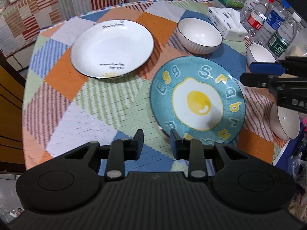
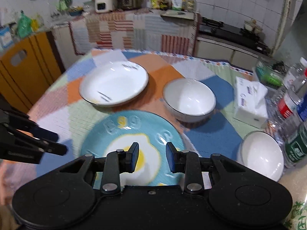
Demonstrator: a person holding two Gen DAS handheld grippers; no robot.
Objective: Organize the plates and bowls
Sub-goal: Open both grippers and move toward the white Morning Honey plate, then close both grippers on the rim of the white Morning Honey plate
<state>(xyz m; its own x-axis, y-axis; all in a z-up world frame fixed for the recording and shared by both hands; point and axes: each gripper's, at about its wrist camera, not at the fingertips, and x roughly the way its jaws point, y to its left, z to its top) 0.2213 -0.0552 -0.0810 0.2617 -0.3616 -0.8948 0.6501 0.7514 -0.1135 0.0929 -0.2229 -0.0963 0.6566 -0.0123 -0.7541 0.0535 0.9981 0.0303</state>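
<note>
Left gripper: the left gripper (image 1: 156, 143) hung low at the near rim of the blue egg plate (image 1: 197, 99), jaws parted wide, nothing between them.
Right gripper: the right gripper (image 2: 151, 157) hovered above that same plate, jaws likewise apart and empty.
Plates: the egg plate sat nearest on the tabletop (image 1: 107, 103); the white plate (image 1: 112, 48) lay behind it to the left, apart from it.
Bowls: a large ribbed white bowl (image 1: 199, 35) stood behind the egg plate, a smaller bowl (image 1: 260, 54) near the water bottles (image 1: 268, 25), and a third bowl (image 1: 285, 121) at the right edge.
Step in hand: by my read, a reach for the egg plate, likely to stack it with the white plate.
Doing it well: the plate lay flat, so one finger would have to slide under the raised rim and the other close on top; a level lift should keep it from slipping.
Edges: the third bowl sat close to the drop-off, and the tissue box (image 1: 226, 22) and bottles crowded the far right.
Open room: bare cloth lay left of the egg plate, a good lane toward the white plate.
</note>
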